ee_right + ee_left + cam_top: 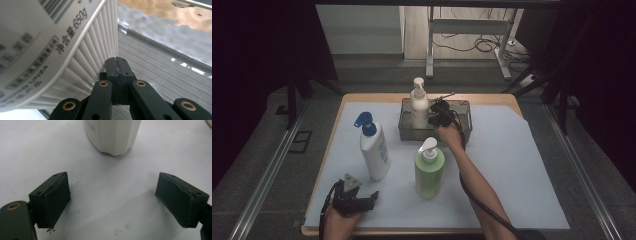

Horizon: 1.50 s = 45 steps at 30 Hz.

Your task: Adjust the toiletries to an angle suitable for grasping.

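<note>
Right claw point(117, 75), jaws pressed together on nothing, sits inside the clear tray point(462, 107) with the upright cream pump bottle point(419, 107) touching its left flank, while the left claw point(357, 200), jaws spread, has the blue-capped bottle point(374, 147) just ahead on the surface point(512, 165).

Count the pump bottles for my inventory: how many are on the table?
3: a white one standing in the clear bin, a blue-capped one at left, and a green one in front.
</note>
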Each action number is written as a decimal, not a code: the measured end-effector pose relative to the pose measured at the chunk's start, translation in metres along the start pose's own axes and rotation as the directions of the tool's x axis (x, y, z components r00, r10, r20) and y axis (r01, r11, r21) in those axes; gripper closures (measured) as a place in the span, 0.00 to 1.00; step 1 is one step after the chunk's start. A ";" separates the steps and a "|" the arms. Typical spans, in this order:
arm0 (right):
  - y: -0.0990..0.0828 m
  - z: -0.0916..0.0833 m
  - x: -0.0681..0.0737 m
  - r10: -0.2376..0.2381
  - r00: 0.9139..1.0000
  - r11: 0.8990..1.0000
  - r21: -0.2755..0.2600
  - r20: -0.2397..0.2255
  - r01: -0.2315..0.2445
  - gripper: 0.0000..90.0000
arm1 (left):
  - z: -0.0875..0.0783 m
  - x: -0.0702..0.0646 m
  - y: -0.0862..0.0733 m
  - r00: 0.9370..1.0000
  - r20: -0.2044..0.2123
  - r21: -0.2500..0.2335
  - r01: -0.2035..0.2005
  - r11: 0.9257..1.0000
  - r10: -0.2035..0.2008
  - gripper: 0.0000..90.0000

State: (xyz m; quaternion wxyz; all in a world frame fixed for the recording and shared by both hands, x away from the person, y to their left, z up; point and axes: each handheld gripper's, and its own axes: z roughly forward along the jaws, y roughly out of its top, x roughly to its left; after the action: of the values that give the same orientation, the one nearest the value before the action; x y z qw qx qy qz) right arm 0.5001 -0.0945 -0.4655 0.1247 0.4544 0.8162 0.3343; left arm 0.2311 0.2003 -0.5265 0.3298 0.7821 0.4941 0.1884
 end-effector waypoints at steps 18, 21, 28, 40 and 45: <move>0.005 0.006 0.019 -0.018 0.999 1.000 -0.011 -0.046 0.017 0.99 | 0.000 0.000 0.000 1.000 0.000 0.000 0.000 1.000 0.000 0.13; 0.006 0.006 0.021 -0.023 0.998 1.000 -0.015 -0.054 0.022 0.99 | 0.000 0.000 0.000 1.000 0.000 0.000 0.000 1.000 0.000 0.13; 0.006 0.005 0.028 -0.041 0.997 0.999 -0.012 -0.065 0.040 0.99 | 0.000 0.000 0.000 1.000 0.000 0.000 0.000 1.000 0.000 0.13; 0.005 0.004 0.035 -0.048 0.995 0.999 -0.016 -0.086 0.047 1.00 | 0.000 0.000 0.000 1.000 0.000 0.001 0.001 1.000 -0.001 0.13; 0.006 0.003 0.037 -0.056 0.995 0.998 -0.013 -0.078 0.055 1.00 | 0.000 0.000 0.000 1.000 0.001 0.001 0.001 1.000 -0.001 0.13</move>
State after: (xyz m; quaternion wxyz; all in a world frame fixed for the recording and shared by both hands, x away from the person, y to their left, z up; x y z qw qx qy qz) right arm 0.4846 -0.0608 -0.4603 0.1045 0.4174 0.8311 0.3524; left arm 0.2314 0.2004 -0.5264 0.3296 0.7821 0.4945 0.1874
